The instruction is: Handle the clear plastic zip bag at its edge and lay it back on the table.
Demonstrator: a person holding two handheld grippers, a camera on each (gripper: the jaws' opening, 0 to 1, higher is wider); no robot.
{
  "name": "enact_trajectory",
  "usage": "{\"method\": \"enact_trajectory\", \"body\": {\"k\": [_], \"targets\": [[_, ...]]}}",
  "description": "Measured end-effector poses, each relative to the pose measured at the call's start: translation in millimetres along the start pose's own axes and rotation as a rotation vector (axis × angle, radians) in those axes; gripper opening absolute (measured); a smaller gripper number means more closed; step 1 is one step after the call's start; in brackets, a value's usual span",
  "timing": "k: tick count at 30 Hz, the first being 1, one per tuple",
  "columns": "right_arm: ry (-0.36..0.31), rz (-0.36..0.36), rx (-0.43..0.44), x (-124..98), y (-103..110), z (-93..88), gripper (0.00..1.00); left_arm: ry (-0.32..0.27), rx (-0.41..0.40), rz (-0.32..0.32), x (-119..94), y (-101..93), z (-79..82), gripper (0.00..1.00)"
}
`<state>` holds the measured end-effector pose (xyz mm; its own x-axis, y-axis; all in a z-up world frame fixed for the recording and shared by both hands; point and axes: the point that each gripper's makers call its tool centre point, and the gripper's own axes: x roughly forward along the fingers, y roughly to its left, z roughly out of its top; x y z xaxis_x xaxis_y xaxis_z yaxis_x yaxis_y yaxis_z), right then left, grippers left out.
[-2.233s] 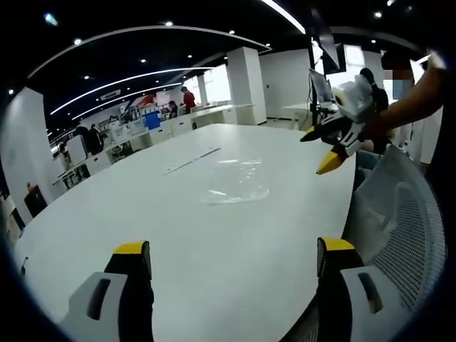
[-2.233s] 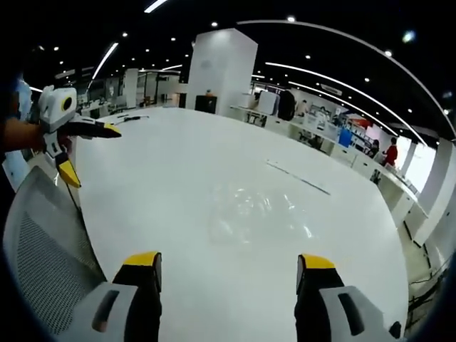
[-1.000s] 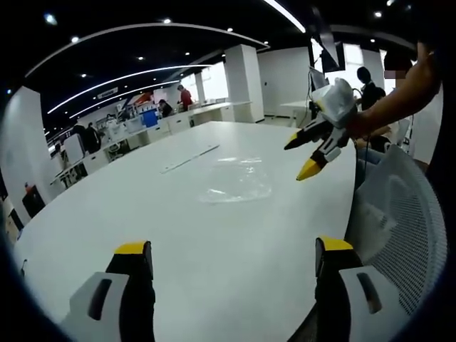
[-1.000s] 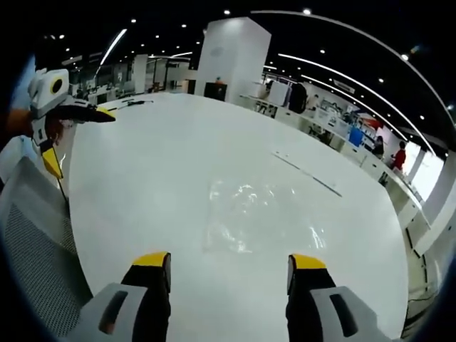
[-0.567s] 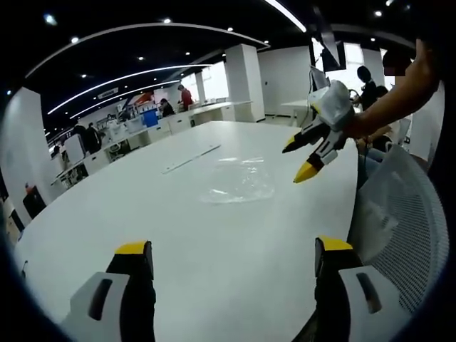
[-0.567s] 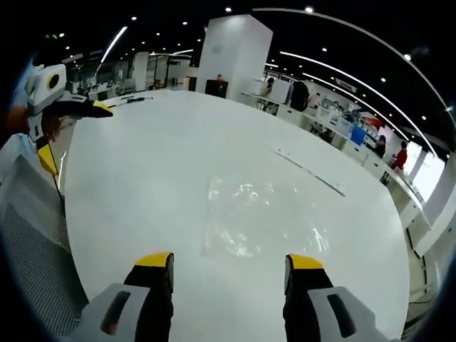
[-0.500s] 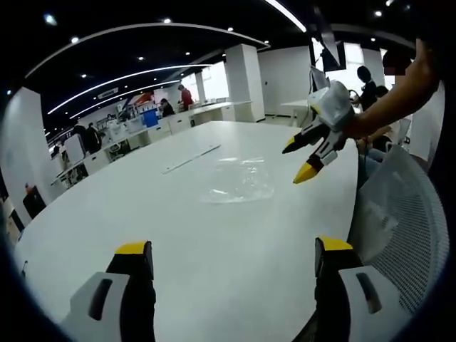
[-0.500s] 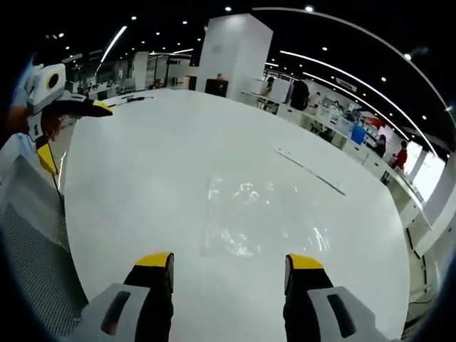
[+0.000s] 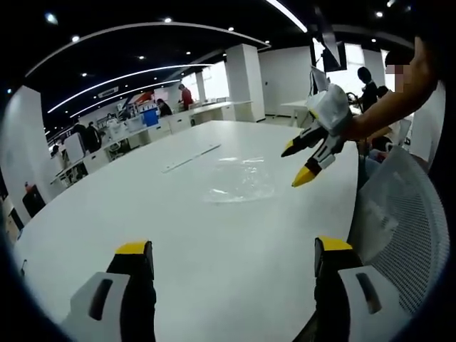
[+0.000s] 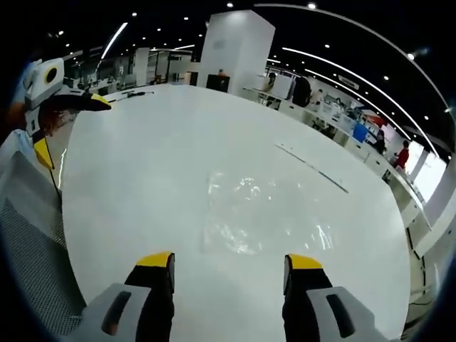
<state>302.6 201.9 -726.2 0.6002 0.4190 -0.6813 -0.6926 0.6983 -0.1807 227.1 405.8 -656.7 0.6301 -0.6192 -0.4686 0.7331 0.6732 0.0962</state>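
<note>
A clear plastic zip bag (image 9: 241, 187) lies flat on the white table (image 9: 128, 214); in the right gripper view the bag (image 10: 263, 214) sits just ahead of my jaws. My right gripper (image 10: 226, 262) is open above the table, short of the bag's near edge, nothing held. It also enters the left gripper view as the right gripper (image 9: 298, 162), hovering open beside the bag. My left gripper (image 9: 231, 251) stands open over the table well back from the bag, and appears as the left gripper (image 10: 64, 128) at the left of the right gripper view.
A mesh office chair (image 9: 402, 228) stands at the table's edge, seen again as the chair (image 10: 28, 249). A thin slot (image 9: 191, 159) runs along the table beyond the bag. Desks, a white pillar (image 10: 235, 50) and several people fill the office behind.
My right gripper has moved forward and lower toward the bag, which looms larger between its jaws. The left gripper has stayed still. The bag has not moved.
</note>
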Motion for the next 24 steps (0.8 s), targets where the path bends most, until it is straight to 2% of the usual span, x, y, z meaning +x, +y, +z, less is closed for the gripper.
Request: {"method": "enact_trajectory", "body": {"k": [11, 24], "targets": [[0.001, -0.002, -0.025, 3, 3, -0.7, 0.55, 0.015, 0.001, -0.015, 4, -7.0, 1.2, 0.92], [0.014, 0.011, -0.052, 13, 7, 2.3, 0.52, 0.009, -0.002, -0.004, 3, -1.7, 0.2, 0.91]]}}
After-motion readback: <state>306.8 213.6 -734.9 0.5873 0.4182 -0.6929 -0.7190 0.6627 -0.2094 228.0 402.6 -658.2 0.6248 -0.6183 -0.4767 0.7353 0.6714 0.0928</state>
